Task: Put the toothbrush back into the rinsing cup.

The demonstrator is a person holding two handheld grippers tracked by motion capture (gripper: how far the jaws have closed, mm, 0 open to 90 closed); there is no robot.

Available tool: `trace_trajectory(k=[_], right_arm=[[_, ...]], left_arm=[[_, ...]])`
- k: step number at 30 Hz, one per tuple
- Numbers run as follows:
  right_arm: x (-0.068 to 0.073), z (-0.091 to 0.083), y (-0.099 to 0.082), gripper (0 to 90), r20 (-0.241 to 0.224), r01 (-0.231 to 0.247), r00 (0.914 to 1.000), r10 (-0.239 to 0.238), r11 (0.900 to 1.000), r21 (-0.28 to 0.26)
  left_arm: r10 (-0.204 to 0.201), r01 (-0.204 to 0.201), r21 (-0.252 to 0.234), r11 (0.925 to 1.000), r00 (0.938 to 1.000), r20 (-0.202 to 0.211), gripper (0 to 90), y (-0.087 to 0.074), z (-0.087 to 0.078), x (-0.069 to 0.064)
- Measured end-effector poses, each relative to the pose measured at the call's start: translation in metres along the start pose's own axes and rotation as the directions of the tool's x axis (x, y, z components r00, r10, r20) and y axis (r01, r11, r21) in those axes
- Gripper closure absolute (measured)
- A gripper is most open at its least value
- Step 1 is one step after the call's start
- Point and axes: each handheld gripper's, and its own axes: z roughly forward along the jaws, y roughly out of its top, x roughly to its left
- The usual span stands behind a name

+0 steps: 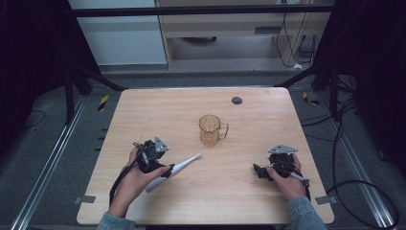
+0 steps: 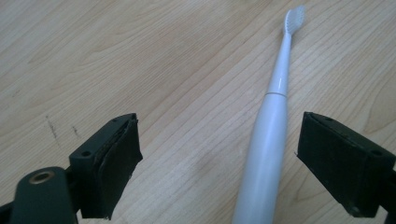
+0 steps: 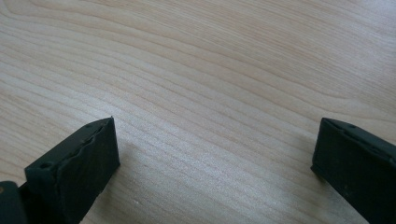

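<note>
1. In the high view, my left gripper (image 1: 165, 168) hovered low over the white plastic electric toothbrush (image 1: 173, 168), which lay flat on the pale wooden table (image 1: 249, 201) at the lower left of centre, with its brush head aimed toward the middle.
2. In the left gripper view, the jaws stood apart around the toothbrush (image 2: 268, 140), whose handle sat nearer the right jaw; neither pad touched it.
3. I judged this the reach-and-grasp step: the pick-up was not yet made.
4. The next move called for centring the jaws on the thick handle, then closing squarely so the round body would not roll out.
5. My right gripper (image 1: 261, 171) rested at the lower right, jaws wide and empty over bare wood.
6. A clear amber plastic mug with a handle (image 1: 211, 129) stood upright at the centre, well apart from the toothbrush; nothing blocked the grasp.
</note>
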Motion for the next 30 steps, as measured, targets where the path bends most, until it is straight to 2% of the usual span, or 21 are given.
trace_trajectory(k=[5, 7, 10, 14, 23, 25, 26, 27, 28, 29, 30], right_arm=[[0.000, 0.001, 0.001, 0.6, 0.009, -0.007, 0.9999, 0.007, 1.0000, 0.000], [0.000, 0.001, 0.001, 0.6, 0.011, -0.001, 0.9999, 0.001, 1.0000, -0.002], [0.000, 0.001, 0.001, 0.6, 0.011, -0.001, 0.9999, 0.001, 1.0000, -0.002], [0.000, 0.001, 0.001, 0.6, 0.011, -0.002, 0.9999, 0.002, 1.0000, -0.002], [0.000, 0.001, 0.001, 0.5, 0.010, 0.000, 0.9999, 0.000, 1.0000, -0.001], [0.000, 0.001, 0.001, 0.5, 0.010, 0.000, 1.0000, 0.000, 1.0000, -0.001], [0.000, 0.001, 0.001, 0.5, 0.010, 0.000, 0.9999, 0.000, 1.0000, -0.001], [0.000, 0.001, 0.001, 0.5, 0.010, 0.000, 1.0000, 0.000, 1.0000, -0.002], [0.000, 0.001, 0.001, 0.5, 0.010, 0.000, 1.0000, 0.000, 1.0000, -0.002], [0.000, 0.001, 0.001, 0.5, 0.010, 0.000, 0.9999, 0.000, 1.0000, -0.001], [0.000, 0.001, 0.001, 0.5, 0.010, -0.001, 0.9999, 0.001, 1.0000, -0.001]], left_arm=[[0.023, -0.023, 0.011, 0.9997, 0.9997, 0.013, 12.7, 0.005, 0.000, -0.003], [0.053, -0.053, 0.037, 0.9979, 0.9986, 0.011, 12.7, 0.008, 0.002, -0.005], [0.067, -0.068, 0.043, 0.9968, 0.9976, 0.020, 12.7, 0.010, 0.005, -0.007], [0.110, -0.111, 0.079, 0.9906, 0.9937, 0.022, 13.0, 0.015, 0.009, -0.012], [0.135, -0.143, 0.134, 0.9806, 0.9887, 0.065, 14.4, 0.019, 0.015, -0.012], [0.157, -0.168, 0.160, 0.9727, 0.9842, 0.083, 18.0, 0.019, 0.018, -0.014], [0.157, -0.168, 0.160, 0.9727, 0.9842, 0.083, 19.7, 0.019, 0.018, -0.014], [0.165, -0.181, 0.174, 0.9679, 0.9807, 0.105, 24.0, 0.020, 0.023, -0.015], [0.165, -0.181, 0.174, 0.9679, 0.9807, 0.105, 27.4, 0.020, 0.023, -0.015], [0.174, -0.197, 0.198, 0.9604, 0.9767, 0.125, 27.4, 0.019, 0.027, -0.017], [0.179, -0.205, 0.206, 0.9569, 0.9743, 0.137, 31.7, 0.019, 0.029, -0.017]])
